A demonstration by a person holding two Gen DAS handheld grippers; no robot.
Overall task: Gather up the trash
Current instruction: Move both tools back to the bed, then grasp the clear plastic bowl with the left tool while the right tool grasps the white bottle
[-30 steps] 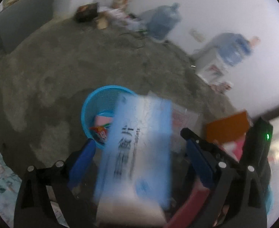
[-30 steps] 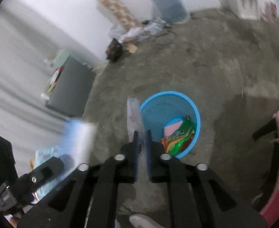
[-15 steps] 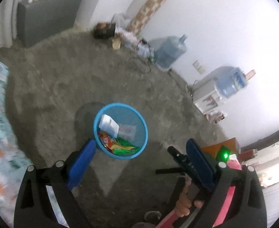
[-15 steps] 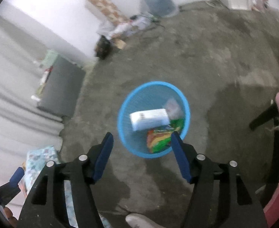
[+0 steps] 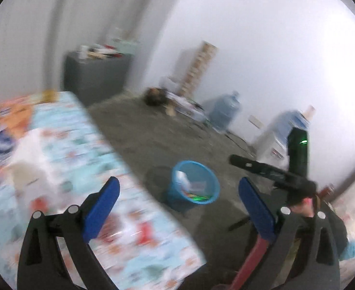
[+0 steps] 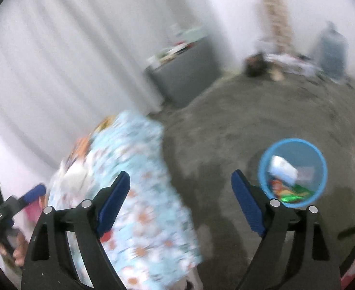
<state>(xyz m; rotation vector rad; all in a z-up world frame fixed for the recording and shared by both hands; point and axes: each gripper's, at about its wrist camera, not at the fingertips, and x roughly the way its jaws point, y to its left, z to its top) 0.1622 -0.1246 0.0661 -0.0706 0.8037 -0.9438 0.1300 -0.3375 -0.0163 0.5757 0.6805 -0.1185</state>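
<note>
A blue mesh trash basket (image 5: 207,176) stands on the grey floor; it also shows in the right wrist view (image 6: 320,164). It holds a white-blue box (image 6: 282,170), a clear wrapper and colourful packets. My left gripper (image 5: 178,200) is open and empty, above the edge of a table with a floral cloth (image 5: 80,169). My right gripper (image 6: 181,198) is open and empty, left of the basket. Blurred trash lies at the table's far left (image 5: 3,130).
The floral table also shows in the right wrist view (image 6: 141,193). A grey cabinet (image 5: 95,77) stands by the curtain. Water bottles (image 5: 225,111), a dispenser (image 5: 274,142) and clutter line the far wall. The other gripper (image 5: 274,176) is at the right.
Both grippers dropped their items into the basket, opened, and have swung left and up, away from the basket toward the floral table. The basket now sits farther off.
</note>
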